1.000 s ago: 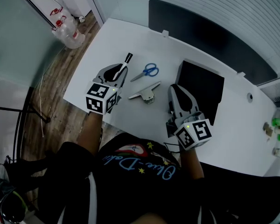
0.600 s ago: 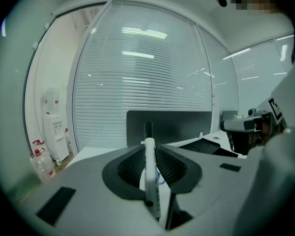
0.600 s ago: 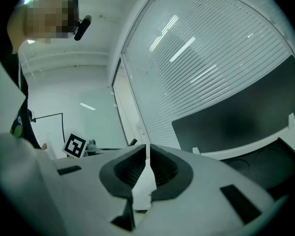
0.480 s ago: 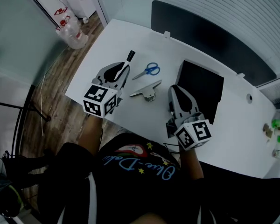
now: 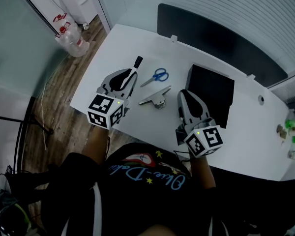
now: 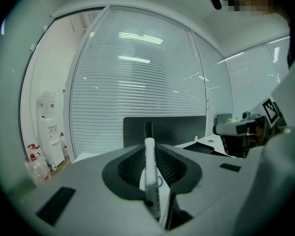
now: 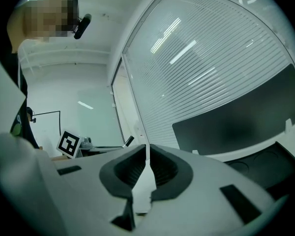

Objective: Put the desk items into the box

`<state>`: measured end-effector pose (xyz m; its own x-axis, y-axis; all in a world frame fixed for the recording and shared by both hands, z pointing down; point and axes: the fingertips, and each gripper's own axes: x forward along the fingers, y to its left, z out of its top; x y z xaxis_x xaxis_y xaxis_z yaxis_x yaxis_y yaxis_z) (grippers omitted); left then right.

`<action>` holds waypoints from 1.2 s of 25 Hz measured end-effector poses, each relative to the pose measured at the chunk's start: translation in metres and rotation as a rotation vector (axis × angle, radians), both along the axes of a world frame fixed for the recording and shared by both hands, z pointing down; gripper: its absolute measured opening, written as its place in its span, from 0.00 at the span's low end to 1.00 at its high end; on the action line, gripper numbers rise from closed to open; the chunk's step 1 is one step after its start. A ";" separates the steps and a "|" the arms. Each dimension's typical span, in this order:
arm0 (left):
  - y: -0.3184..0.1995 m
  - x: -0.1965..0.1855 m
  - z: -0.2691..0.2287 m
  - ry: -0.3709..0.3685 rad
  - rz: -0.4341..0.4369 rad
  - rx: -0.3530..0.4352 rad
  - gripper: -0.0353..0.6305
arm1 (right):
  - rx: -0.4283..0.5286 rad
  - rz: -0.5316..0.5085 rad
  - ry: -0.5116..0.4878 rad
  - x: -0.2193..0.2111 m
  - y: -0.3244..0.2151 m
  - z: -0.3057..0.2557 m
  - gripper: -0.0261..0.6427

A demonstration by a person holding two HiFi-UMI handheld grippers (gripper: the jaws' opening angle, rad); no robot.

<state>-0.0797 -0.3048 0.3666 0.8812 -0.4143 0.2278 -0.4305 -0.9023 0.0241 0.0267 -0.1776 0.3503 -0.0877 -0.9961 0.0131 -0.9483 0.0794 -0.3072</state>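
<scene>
At the left of the white desk [image 5: 130,41], the left gripper [image 5: 130,74] is clamped on a white marker with a black cap [image 5: 137,62]. Its own view shows the jaws pressed against the barrel [image 6: 150,173], with the capped end pointing away towards the far side. The marker seems to be lifted off the desk, so the step in hand looks like carrying this first item to the box.

To the right lie a pair of blue-handled scissors [image 5: 156,75] and, nearer the person, a metal bulldog clip [image 5: 156,97], close together but apart. Both are untouched.

Further right, the right gripper [image 5: 185,95] hovers at the near left corner of the black box [image 5: 214,90]. Its jaws are closed together with nothing between them [image 7: 146,167].

The box stands at the right, well apart from the marker, and looks empty from above. The next move calls for taking the marker rightwards over the scissors and clip, lowering it into the box, then spreading the jaws.

Counted: one marker, one pair of scissors, one clip, one box and two grippers.
</scene>
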 end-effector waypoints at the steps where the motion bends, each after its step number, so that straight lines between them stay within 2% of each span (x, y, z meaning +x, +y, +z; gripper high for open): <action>1: 0.000 0.000 -0.003 0.000 0.007 0.005 0.16 | -0.002 0.002 0.004 -0.002 -0.002 -0.002 0.07; 5: -0.001 -0.001 -0.016 0.007 0.039 0.040 0.16 | 0.006 0.022 0.003 -0.007 -0.008 -0.010 0.07; 9: 0.000 -0.006 -0.024 0.043 0.054 0.023 0.16 | 0.001 0.042 0.004 -0.010 -0.009 -0.012 0.07; 19: 0.000 -0.010 -0.032 0.061 0.096 0.028 0.16 | -0.004 0.079 0.026 -0.018 -0.007 -0.019 0.07; 30: 0.001 0.003 -0.032 0.083 0.187 0.005 0.17 | -0.015 0.177 0.039 -0.015 0.003 -0.021 0.07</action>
<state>-0.0766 -0.3043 0.3348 0.9586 -0.2425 0.1494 -0.2519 -0.9666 0.0475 0.0114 -0.1743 0.3296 0.0901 -0.9955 0.0282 -0.9584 -0.0944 -0.2695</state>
